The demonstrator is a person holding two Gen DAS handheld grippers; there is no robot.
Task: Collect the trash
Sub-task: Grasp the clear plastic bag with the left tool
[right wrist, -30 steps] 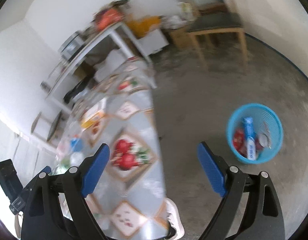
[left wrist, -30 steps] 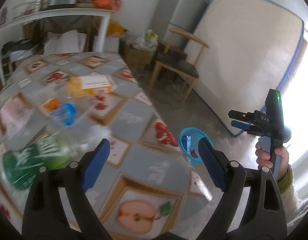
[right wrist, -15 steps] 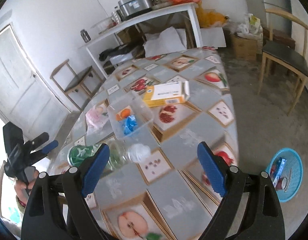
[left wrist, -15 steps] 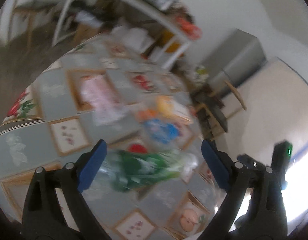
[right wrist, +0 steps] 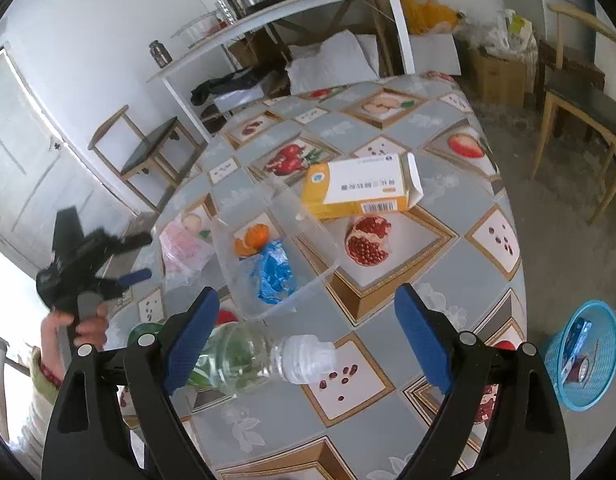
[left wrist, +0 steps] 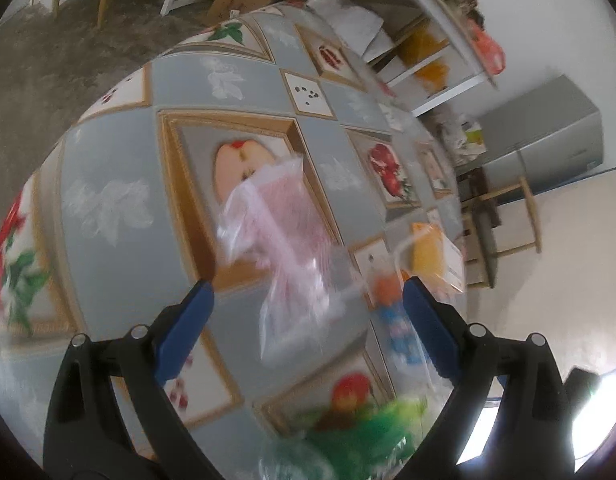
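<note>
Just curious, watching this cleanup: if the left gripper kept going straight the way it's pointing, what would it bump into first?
Probably the crumpled pink plastic bag lying on the table; it sits between the left gripper's open fingers, though blur hides depth.

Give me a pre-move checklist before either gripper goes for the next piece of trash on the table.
1. Left gripper open and empty: ok.
2. Right gripper open and empty: ok.
3. Pink plastic bag lying ahead between the left fingers, not yet gripped: ok.
4. Plastic bottle lying on its side on the table, cap on: ok.
5. Blue basket on the floor, open, already holding some trash: ok.
6. Left view sharp enough to aim: not ok, blurred.
</note>
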